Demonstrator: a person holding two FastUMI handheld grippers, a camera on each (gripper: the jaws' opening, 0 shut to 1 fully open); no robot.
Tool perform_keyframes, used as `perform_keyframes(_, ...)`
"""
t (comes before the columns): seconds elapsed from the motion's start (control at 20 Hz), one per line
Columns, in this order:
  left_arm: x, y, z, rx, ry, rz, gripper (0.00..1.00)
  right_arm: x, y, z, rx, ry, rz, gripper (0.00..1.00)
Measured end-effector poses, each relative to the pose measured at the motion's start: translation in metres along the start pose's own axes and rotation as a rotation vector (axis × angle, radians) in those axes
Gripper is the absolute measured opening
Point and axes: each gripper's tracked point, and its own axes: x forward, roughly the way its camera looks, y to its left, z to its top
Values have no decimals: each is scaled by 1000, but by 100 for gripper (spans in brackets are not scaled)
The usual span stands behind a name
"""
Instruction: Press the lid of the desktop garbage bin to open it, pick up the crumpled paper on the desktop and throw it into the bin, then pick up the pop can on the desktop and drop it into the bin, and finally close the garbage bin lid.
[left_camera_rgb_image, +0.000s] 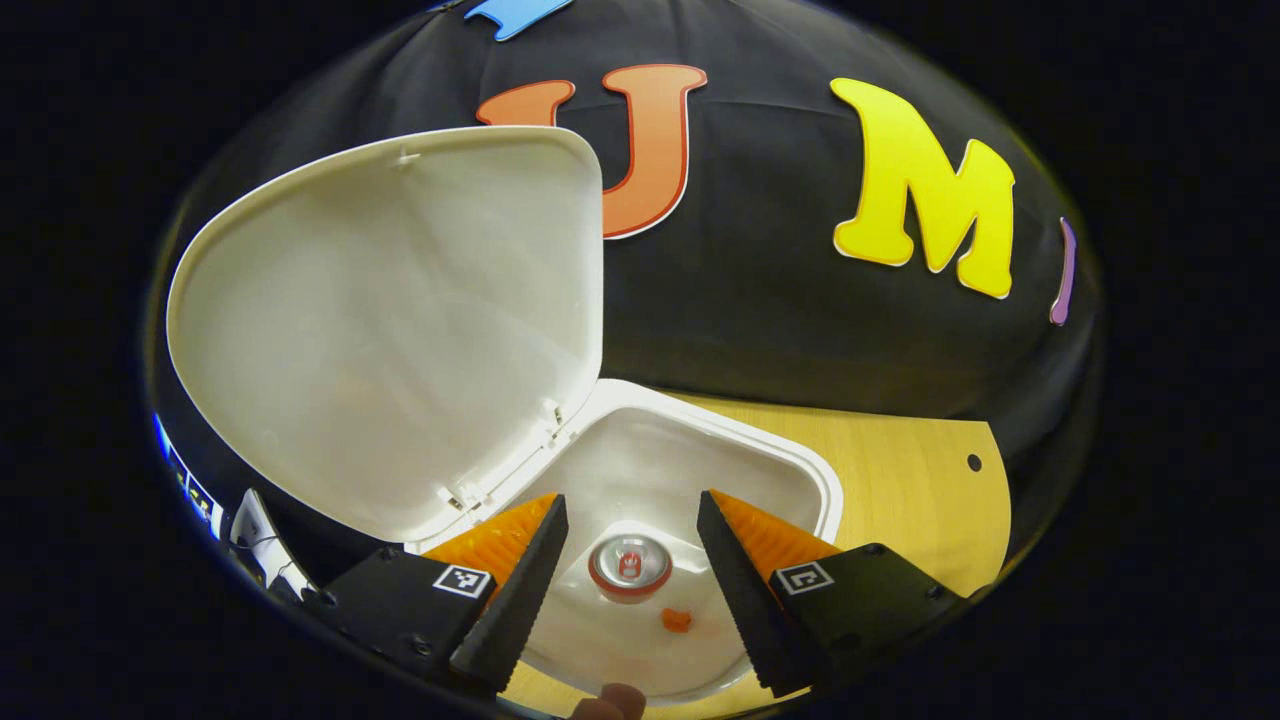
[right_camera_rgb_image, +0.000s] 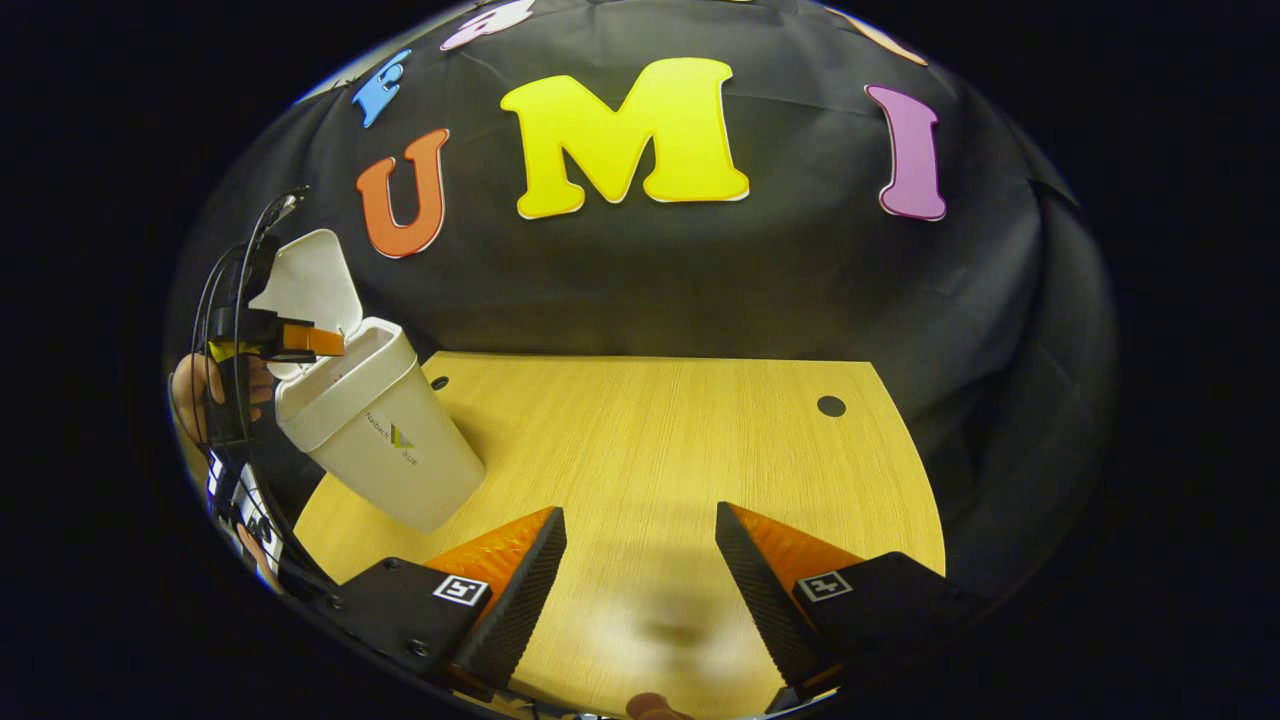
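The white desktop bin (left_camera_rgb_image: 800, 470) stands with its lid (left_camera_rgb_image: 400, 320) swung up. My left gripper (left_camera_rgb_image: 630, 545) hovers over the bin's mouth, open, with nothing between its fingers. Down inside the bin, a pop can (left_camera_rgb_image: 630, 565) stands upright, its top facing me. In the right gripper view the bin (right_camera_rgb_image: 385, 440) sits at the table's left side, lid (right_camera_rgb_image: 310, 270) raised, and the left gripper (right_camera_rgb_image: 290, 340) is held by a hand above its opening. My right gripper (right_camera_rgb_image: 640, 560) hangs open over the bare wooden table (right_camera_rgb_image: 660, 450).
A small orange fleck (left_camera_rgb_image: 677, 620) lies on the bin's floor near the can. The tabletop has two round holes (right_camera_rgb_image: 830, 406) near its far edge. Black cloth wall stands behind the table. Cables (right_camera_rgb_image: 235, 300) run by the hand at the left.
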Motion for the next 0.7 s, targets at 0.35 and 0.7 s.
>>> perform_keyframes(0.35, -59, -1, 61, 181, -212, 105, 92, -2, 8, -13, 7, 13, 36, 96)
perform_keyframes(0.7, -113, -2, 126, 197, -376, 153, 95, -9, 23, -24, -5, 1, 90, 96)
